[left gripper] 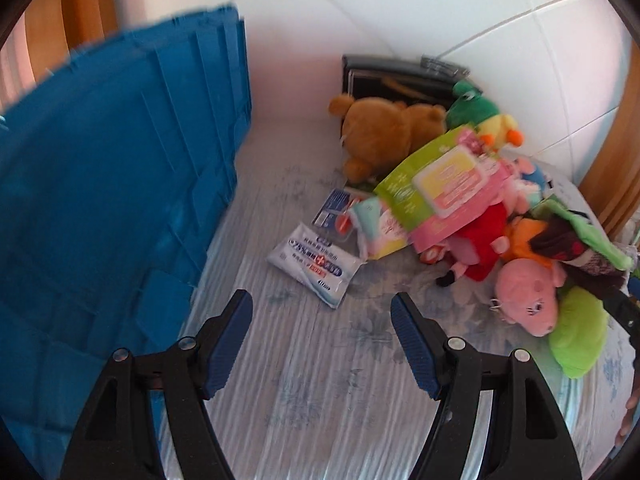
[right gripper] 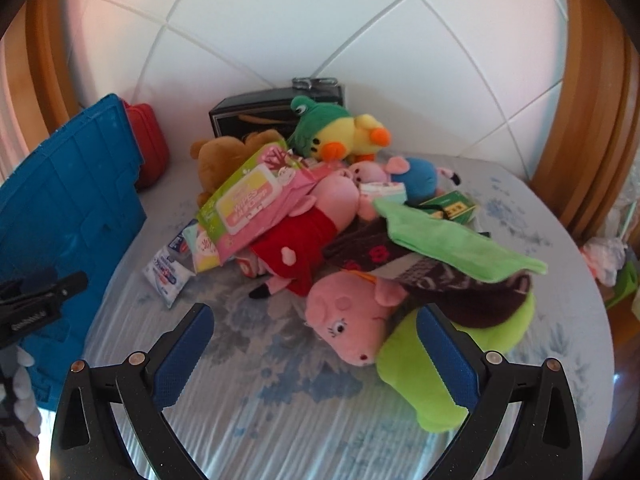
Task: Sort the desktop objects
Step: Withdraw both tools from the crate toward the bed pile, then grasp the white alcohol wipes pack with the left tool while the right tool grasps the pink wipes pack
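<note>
A heap of objects lies on the table: a pink pig plush (right gripper: pixel 352 324) (left gripper: pixel 524 296) with a lime green body (right gripper: pixel 428 368), a red-dressed pig plush (right gripper: pixel 304 240), a pink and green wipes pack (right gripper: pixel 252 200) (left gripper: pixel 444 176), a brown bear (left gripper: pixel 380 132), a yellow duck with a green frog hat (right gripper: pixel 340 132), a green cloth (right gripper: pixel 448 240) and a white sachet (left gripper: pixel 316 268). My left gripper (left gripper: pixel 322 316) is open and empty above the tablecloth, short of the sachet. My right gripper (right gripper: pixel 316 332) is open, with the pink pig's head between its fingers.
A blue plastic crate (left gripper: pixel 112 184) (right gripper: pixel 68 200) stands at the left, close to my left gripper. A black box (right gripper: pixel 256 114) sits against the tiled wall behind the heap. A red bag (right gripper: pixel 148 148) is behind the crate. The table has a blue floral cloth (right gripper: pixel 280 412).
</note>
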Tool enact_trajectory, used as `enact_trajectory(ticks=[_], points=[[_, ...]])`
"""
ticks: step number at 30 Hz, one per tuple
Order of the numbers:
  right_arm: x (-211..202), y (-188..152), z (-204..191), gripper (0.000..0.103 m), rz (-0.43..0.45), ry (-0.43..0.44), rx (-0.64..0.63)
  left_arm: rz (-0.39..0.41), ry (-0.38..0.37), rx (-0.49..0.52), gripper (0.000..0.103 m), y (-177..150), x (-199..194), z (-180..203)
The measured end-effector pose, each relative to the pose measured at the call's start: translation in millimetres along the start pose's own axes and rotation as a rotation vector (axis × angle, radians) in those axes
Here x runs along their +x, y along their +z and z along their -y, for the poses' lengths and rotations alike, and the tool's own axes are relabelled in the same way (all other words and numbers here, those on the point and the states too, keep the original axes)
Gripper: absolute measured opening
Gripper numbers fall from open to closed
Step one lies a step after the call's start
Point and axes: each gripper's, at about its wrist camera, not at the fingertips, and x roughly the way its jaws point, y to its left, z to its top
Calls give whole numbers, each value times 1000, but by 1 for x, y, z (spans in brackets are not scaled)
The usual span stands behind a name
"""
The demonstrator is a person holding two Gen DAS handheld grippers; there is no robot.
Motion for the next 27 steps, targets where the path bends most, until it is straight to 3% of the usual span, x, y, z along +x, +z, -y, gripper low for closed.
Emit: enact_trajectory(ticks=[7,13,16,20,27], points=[[79,9,-13,103,-82,29,-17,-134,-6,-110,71,7,106,-19],[135,16,-23,103,-123,54,-46,-142,17,-156,71,30,169,-13],[154,22,-25,103,-127,62,-47,-190,40,-169,71,31,201,-9],[167,28,-29,103,-121,65,-52,-156,115,-76,74,24,207,1],[173,30,-40,103,-112,99,-61,-158,71,-135,79,-5,189,-35]])
